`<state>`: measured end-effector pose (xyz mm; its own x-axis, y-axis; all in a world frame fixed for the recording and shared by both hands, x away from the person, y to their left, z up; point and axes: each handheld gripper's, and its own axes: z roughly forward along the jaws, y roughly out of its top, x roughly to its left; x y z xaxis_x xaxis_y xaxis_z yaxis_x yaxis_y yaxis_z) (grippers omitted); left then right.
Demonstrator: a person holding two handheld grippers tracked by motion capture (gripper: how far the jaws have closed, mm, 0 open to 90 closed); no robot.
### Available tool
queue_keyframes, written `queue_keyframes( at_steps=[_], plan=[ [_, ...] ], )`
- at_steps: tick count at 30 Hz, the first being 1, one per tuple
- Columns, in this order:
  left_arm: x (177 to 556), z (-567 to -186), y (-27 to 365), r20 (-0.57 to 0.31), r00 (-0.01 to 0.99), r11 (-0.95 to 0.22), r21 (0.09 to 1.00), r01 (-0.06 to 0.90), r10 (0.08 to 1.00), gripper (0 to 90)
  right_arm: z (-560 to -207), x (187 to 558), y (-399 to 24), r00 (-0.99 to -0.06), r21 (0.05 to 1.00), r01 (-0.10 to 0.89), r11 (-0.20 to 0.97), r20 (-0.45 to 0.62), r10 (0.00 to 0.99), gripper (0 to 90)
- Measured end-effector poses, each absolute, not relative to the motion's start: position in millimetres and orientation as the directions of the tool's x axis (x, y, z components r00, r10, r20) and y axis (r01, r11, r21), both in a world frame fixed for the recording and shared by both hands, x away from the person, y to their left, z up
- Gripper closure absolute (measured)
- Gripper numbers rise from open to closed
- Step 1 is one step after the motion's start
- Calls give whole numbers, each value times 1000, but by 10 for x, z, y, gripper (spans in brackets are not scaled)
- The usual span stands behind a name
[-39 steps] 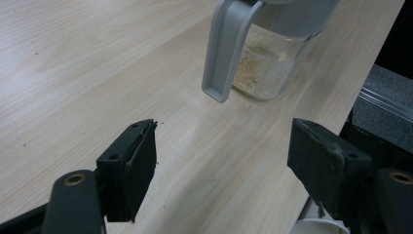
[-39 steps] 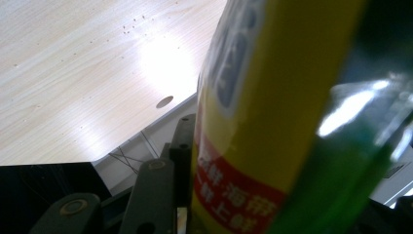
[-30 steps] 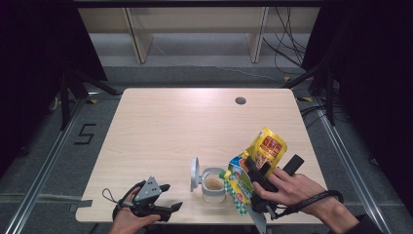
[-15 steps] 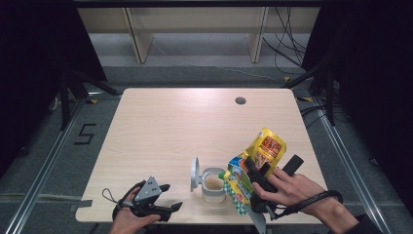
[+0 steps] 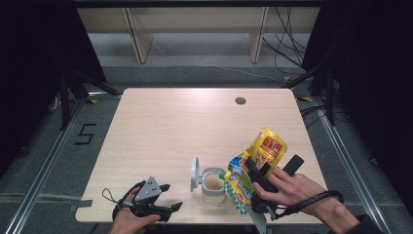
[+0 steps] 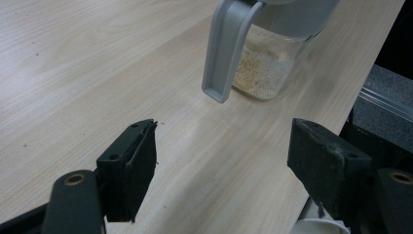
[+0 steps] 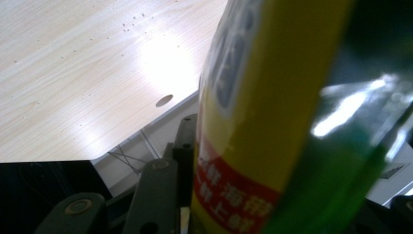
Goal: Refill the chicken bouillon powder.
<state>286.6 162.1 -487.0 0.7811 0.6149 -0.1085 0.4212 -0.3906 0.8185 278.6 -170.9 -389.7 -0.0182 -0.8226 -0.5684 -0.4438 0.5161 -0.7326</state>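
Right gripper (image 5: 257, 171) fingers clamp yellow pouch (image 5: 267, 147), lower right, tilted beside jar (image 5: 213, 184). Left gripper (image 5: 168, 197) fingers wide, empty, lower left.

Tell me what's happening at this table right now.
A person is pouring from a yellow refill pouch, clamped in the right gripper and tipped over an open glass jar partly filled with beige granules. The jar's grey lid stands flipped up. The left gripper rests open near the table's front edge, holding nothing.
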Motion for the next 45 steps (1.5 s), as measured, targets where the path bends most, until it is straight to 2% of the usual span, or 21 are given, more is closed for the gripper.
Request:
queue_keyframes(
  at_steps=[45],
  plan=[
    [2860,-4862,1624,-107,776,-395,813,428,621,257,-3880,2777,-1724,-23,-728,-443,523,-574,-819,674]
  ],
)
